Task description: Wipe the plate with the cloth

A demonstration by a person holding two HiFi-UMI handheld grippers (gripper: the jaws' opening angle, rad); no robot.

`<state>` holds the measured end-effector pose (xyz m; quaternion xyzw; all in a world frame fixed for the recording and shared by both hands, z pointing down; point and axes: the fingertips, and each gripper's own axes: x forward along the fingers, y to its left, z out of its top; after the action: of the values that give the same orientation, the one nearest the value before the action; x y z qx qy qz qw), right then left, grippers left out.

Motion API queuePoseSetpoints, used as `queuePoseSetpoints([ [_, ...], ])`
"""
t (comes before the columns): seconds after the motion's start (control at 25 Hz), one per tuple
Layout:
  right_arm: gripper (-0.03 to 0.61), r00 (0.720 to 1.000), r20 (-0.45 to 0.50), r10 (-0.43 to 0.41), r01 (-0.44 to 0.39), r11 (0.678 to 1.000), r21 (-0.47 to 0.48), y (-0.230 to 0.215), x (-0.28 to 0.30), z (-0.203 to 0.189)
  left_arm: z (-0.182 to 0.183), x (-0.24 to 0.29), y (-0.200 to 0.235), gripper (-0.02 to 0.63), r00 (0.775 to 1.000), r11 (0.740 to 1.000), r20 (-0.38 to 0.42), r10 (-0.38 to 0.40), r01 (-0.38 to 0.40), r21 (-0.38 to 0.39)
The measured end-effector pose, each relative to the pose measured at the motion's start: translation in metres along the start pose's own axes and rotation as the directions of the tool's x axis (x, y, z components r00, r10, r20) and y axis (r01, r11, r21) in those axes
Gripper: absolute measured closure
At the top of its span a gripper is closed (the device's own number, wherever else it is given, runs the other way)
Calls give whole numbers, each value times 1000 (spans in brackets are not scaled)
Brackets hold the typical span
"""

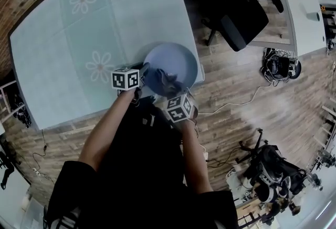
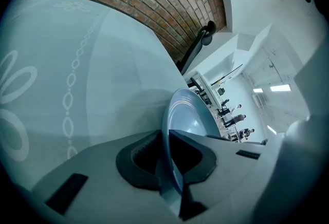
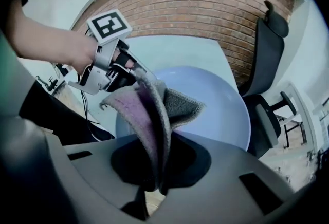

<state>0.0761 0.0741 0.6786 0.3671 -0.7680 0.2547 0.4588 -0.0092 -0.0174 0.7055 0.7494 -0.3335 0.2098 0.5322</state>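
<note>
1. Right gripper view, starting at the claw: shows the right gripper pinched tight on a fold of grey-and-purple cloth, with no gap between pads and fabric.
2. Moving outward: finds the free end of the cloth flopped forward, apparently resting on the face of the pale blue plate, which lies straight ahead of the jaws and spreads to their right.
3. Further out, at the plate's left rim: meets the left gripper, closed onto the rim itself and holding the plate over the near corner of the table.
4. Judging the wipe: calls for strokes rightward, away from the left gripper, across the open face; leaves the right hand doing the work and the left only bracing.
</note>
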Motion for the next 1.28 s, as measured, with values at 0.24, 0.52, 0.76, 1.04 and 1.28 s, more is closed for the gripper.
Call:
queuePoseSetpoints([
  [0.24,522,974,199,-112,76,981,179,-27,-42,15,7,-12,-6,567,1000,999,16,-8,7,47],
  [0.52,522,882,407,-238,99,937,335,-41,-109,40,18,-58,-27,567,994,994,108,-22,10,110],
  [0.76,522,795,520,-313,118,920,374,-34,-165,50,17,-116,-92,568,968,956,235,-82,10,294],
  [1.04,522,721,589,-365,122,904,410,-13,-217,50,5,-190,-165,571,918,886,363,-159,-30,464],
  [1.28,522,663,635,-396,105,889,445,6,-243,54,7,-232,-207,573,875,808,432,-221,-84,583],
])
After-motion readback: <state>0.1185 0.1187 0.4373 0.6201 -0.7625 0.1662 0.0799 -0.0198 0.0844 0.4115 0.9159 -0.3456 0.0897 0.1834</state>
